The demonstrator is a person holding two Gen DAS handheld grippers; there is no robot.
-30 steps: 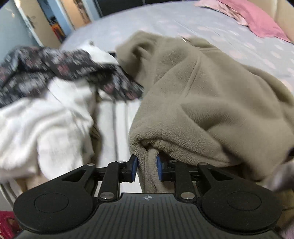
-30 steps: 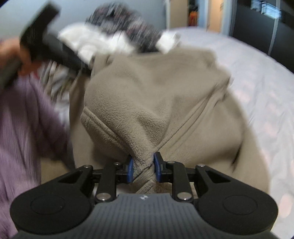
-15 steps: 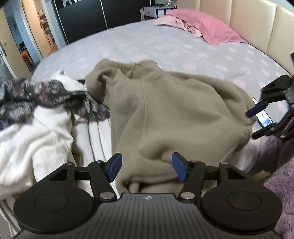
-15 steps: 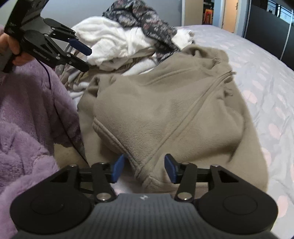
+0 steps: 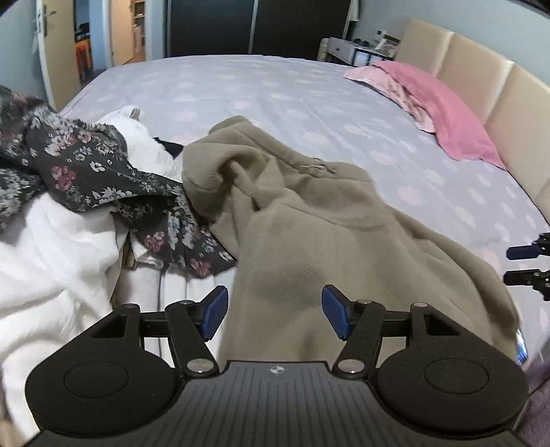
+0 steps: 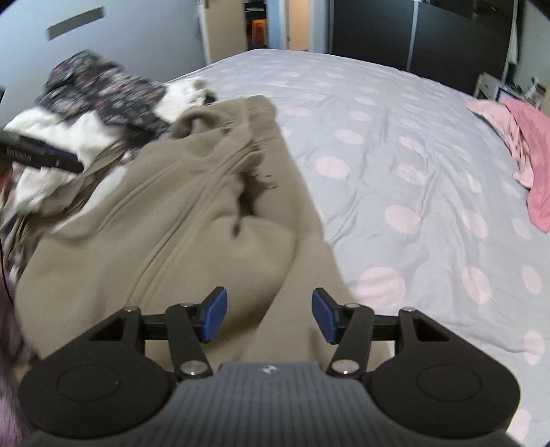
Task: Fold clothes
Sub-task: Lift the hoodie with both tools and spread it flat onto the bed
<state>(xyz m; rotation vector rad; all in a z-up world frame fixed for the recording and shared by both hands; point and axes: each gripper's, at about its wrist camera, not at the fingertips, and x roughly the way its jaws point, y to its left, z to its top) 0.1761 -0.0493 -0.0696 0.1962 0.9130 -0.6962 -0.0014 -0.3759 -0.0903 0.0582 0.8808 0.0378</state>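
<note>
Left wrist view: the left gripper (image 5: pixel 275 316) stands with jaws about half spread, having just been opening, pads clear of the tan fleece jacket (image 5: pixel 326 240), which sprawls rumpled on the bed (image 5: pixel 275 96) from 6 toward 11 o'clock. A floral garment (image 5: pixel 89 172) lies at 9 o'clock.

Right wrist view: the right gripper (image 6: pixel 268 316) is likewise half spread and has just been opening, empty above the jacket. The spreading step looks finished; next, probably flatten the jacket and choose new edges to fold.

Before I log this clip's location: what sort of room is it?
A bedroom, most likely: a wide bed with a padded headboard, a pink pillow, and dark wardrobe doors behind.
</note>
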